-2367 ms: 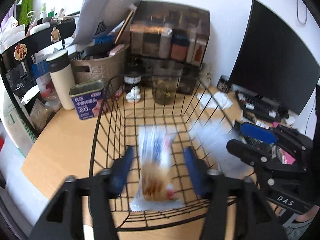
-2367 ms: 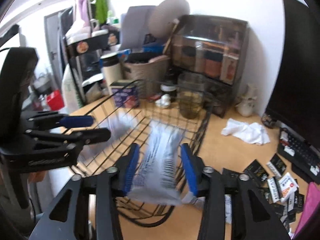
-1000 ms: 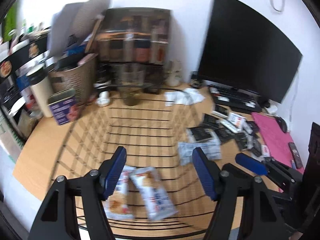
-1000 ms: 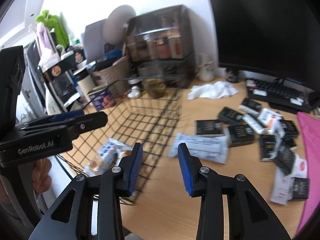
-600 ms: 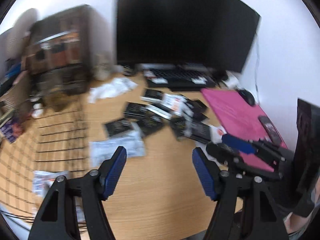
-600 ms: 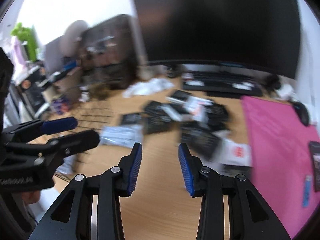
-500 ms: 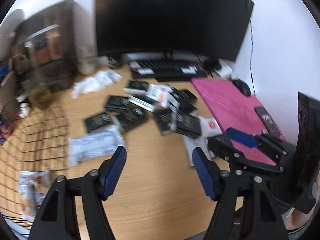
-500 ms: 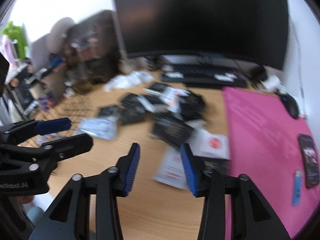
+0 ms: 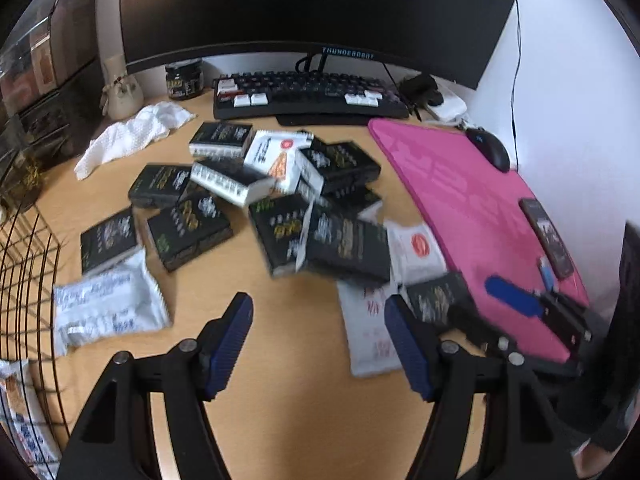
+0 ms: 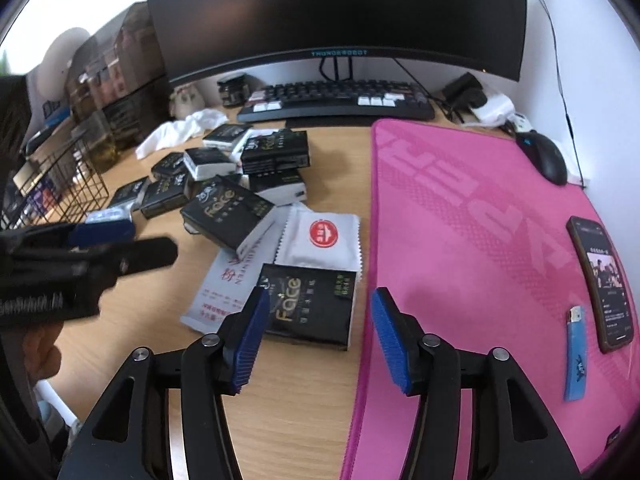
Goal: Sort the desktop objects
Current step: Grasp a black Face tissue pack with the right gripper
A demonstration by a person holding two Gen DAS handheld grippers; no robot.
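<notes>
A heap of several black boxes (image 9: 280, 196) and white sachets lies on the wooden desk, also in the right wrist view (image 10: 236, 168). My right gripper (image 10: 316, 336) is open and empty, just short of a black "Face" box (image 10: 310, 306) beside the pink mat. White sachets (image 10: 320, 238) lie behind that box. My left gripper (image 9: 320, 344) is open and empty above bare desk. A white snack pack (image 9: 106, 306) lies to its left, next to the black wire basket (image 9: 20, 264). Another snack pack (image 9: 20, 412) lies inside the basket.
A pink desk mat (image 10: 472, 248) holds a phone (image 10: 604, 284), a blue lighter (image 10: 576, 364) and a mouse (image 10: 546, 156). Keyboard (image 9: 308, 94) and monitor (image 9: 312, 12) stand at the back. A crumpled tissue (image 9: 128, 136) and storage boxes (image 9: 44, 80) are at the left.
Both grippers released their snack packs into the basket, then swung right from the basket to the heap of boxes. The right gripper has opened wider and come close to the black Face box.
</notes>
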